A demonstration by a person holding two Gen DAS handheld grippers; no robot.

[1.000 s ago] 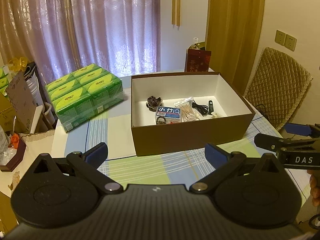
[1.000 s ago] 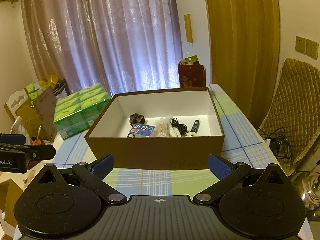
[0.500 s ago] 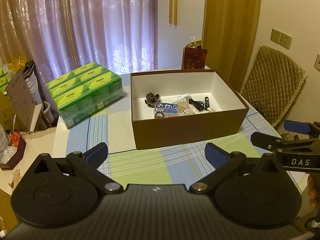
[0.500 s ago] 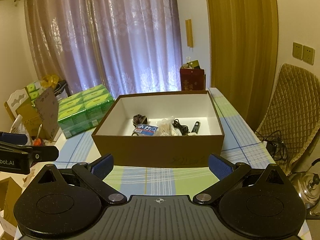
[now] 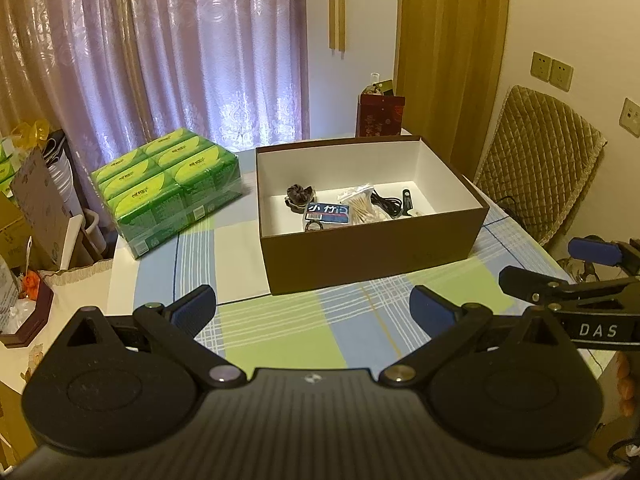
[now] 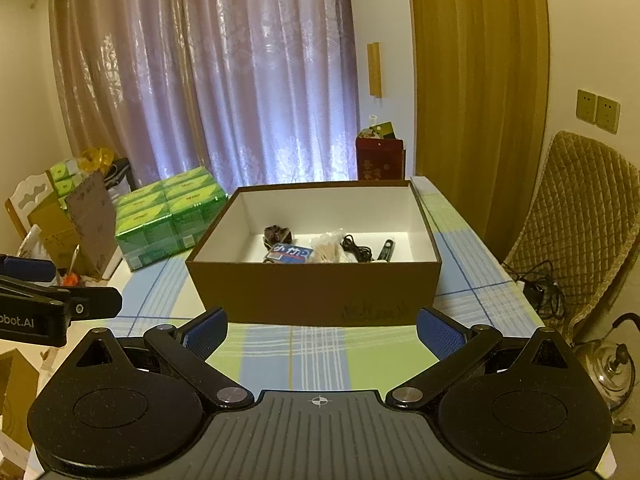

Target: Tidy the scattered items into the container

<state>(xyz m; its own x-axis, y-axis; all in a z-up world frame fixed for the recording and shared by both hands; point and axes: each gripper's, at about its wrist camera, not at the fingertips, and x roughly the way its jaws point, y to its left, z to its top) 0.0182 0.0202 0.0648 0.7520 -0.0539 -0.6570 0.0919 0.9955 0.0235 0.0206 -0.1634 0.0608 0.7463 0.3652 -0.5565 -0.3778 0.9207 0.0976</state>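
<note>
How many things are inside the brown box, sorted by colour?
Inside the brown cardboard box:
Dark: 3 (brown scrunchie, black coiled cable, black stick-shaped gadget)
Blue: 1 (blue printed packet)
Pale: 1 (clear bag of cotton swabs)
Total: 5 clearly visible

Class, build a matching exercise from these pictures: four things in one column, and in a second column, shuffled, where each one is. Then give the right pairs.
Things:
1. green tissue packs
2. black cable
3. red gift bag
4. metal kettle

Places:
A. on the floor beside the table
B. on the tablecloth left of the brown box
C. behind the box at the far end of the table
D. inside the box

Pairs: 1-B, 2-D, 3-C, 4-A
</note>
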